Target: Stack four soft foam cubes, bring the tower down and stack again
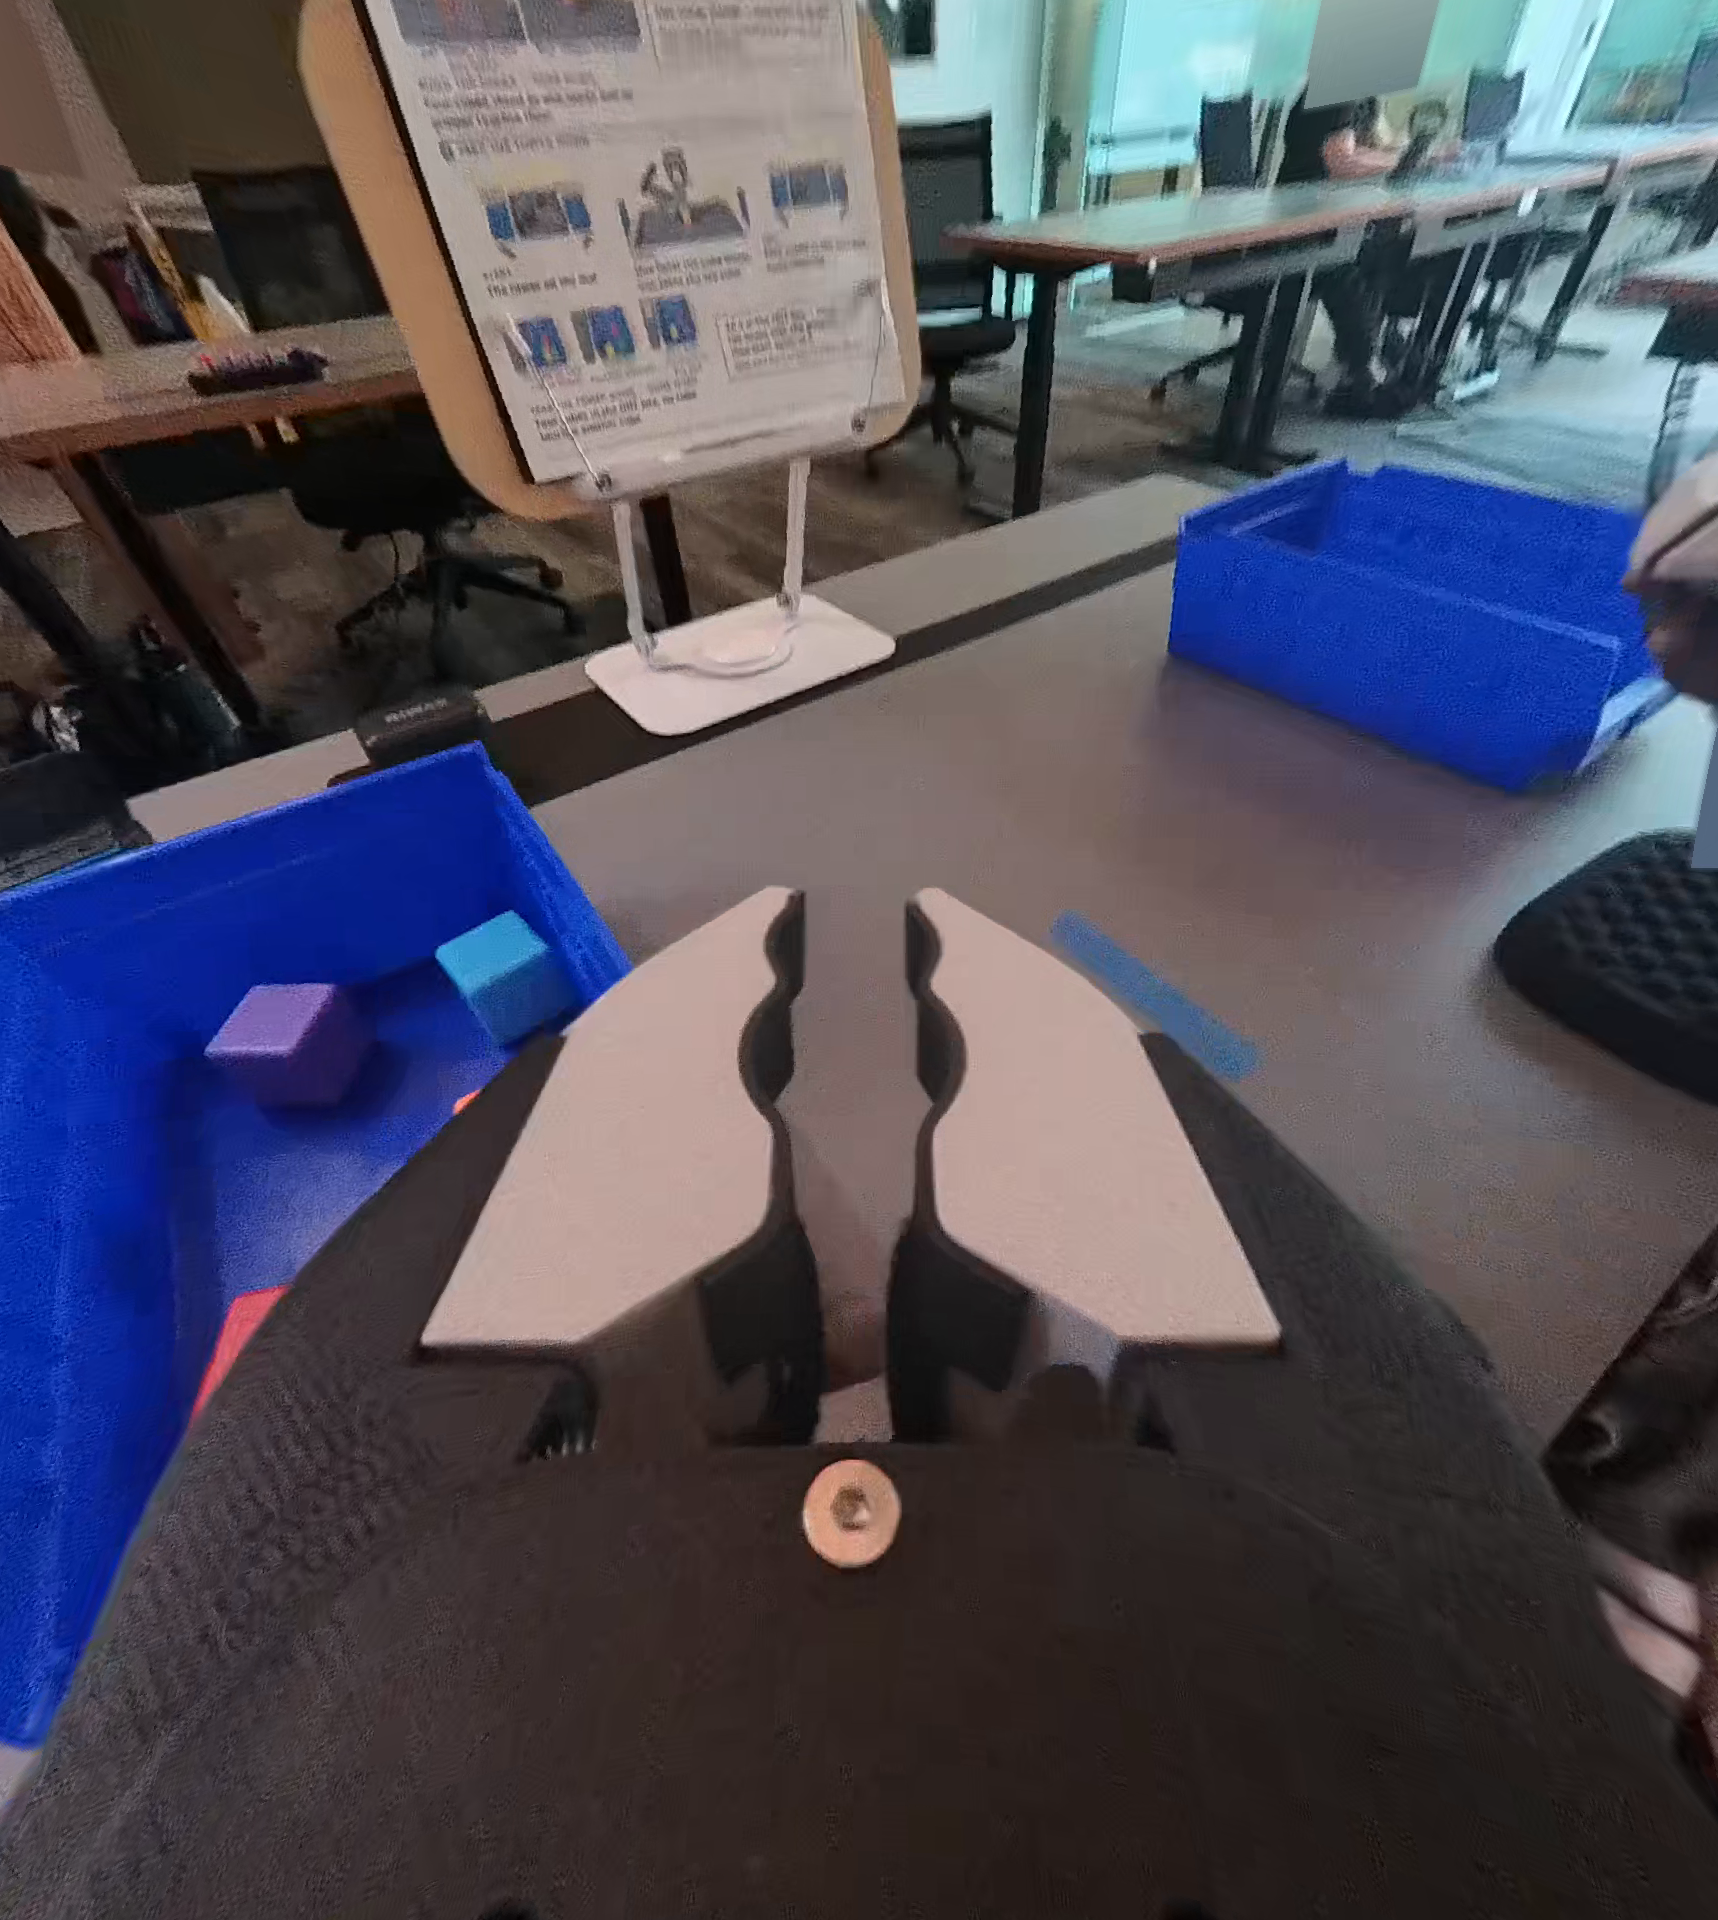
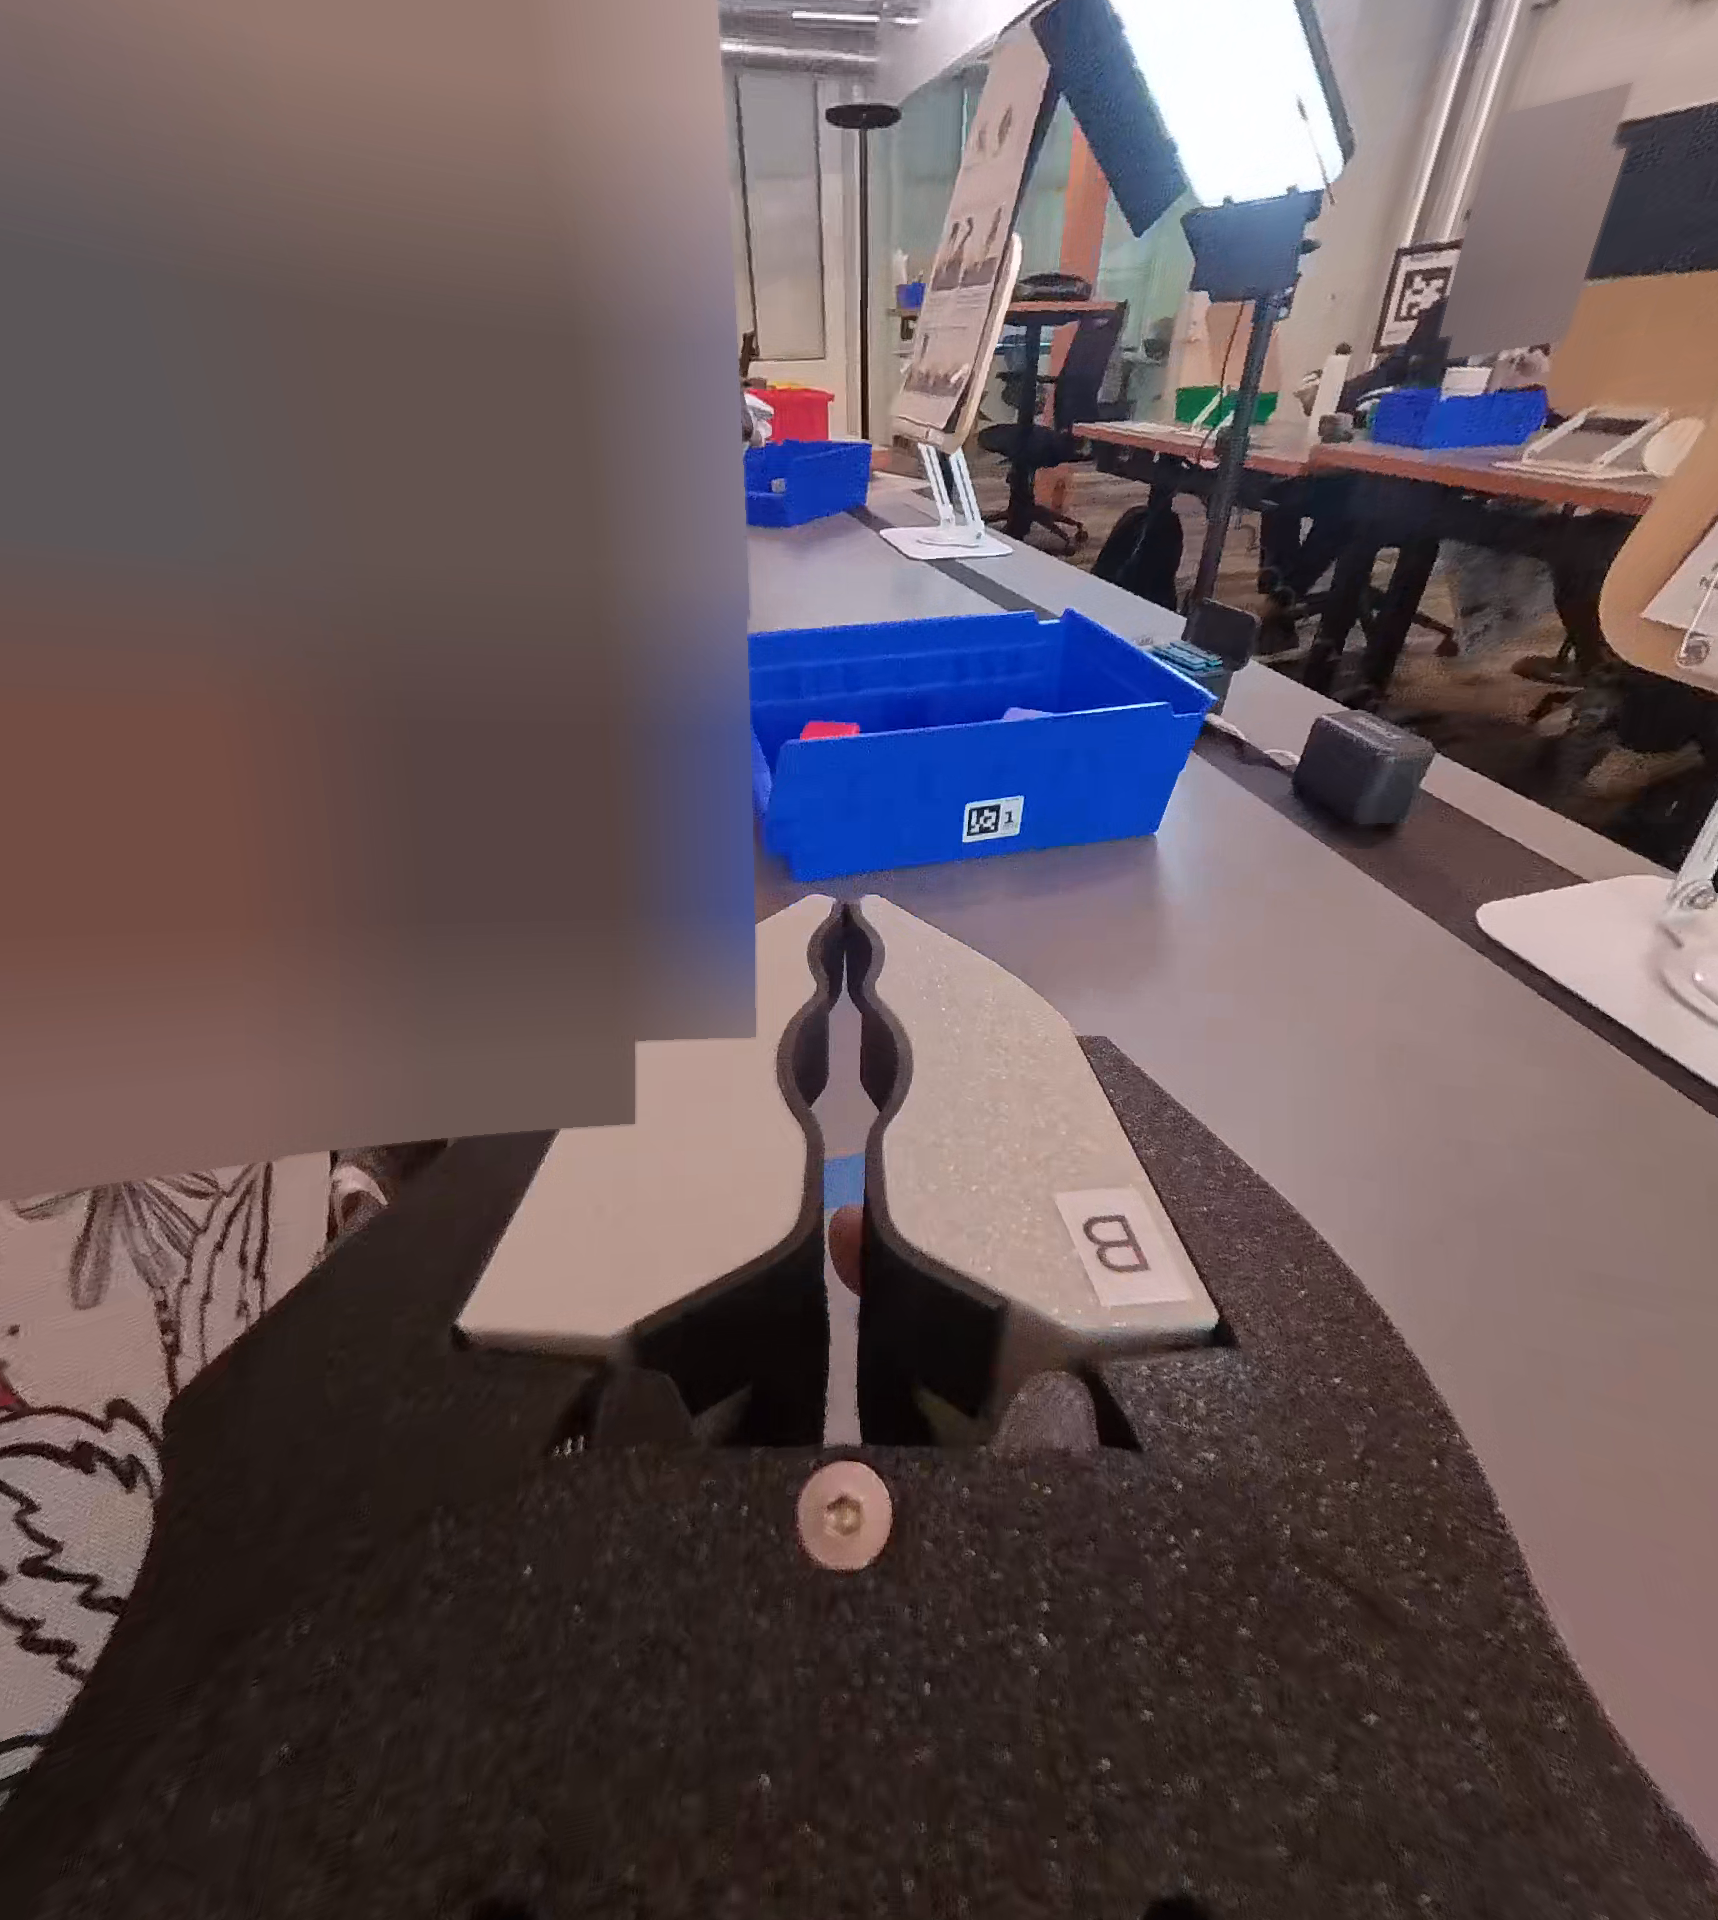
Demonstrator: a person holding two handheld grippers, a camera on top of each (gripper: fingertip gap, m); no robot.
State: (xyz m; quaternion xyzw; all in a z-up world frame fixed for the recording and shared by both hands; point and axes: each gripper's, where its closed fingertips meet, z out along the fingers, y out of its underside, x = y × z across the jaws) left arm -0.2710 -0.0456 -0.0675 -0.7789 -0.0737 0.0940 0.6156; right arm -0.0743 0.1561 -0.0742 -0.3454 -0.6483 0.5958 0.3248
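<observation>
Above a grey tabletop [image 1: 1198, 831], left gripper [image 1: 855, 904] parted and empty beside a blue bin [image 1: 55, 1143] holding purple cube [image 1: 289, 1039] and teal cube [image 1: 502, 971]; right gripper [image 2: 847, 914] clenched, empty.

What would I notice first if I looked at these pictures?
Probably the bright blue bin on the grey table, just left of the left gripper, with a purple cube and a light blue cube lying apart inside it. A second blue bin sits farther back on the right. In the right wrist view, the right gripper points at a blue bin with a red cube inside.
</observation>
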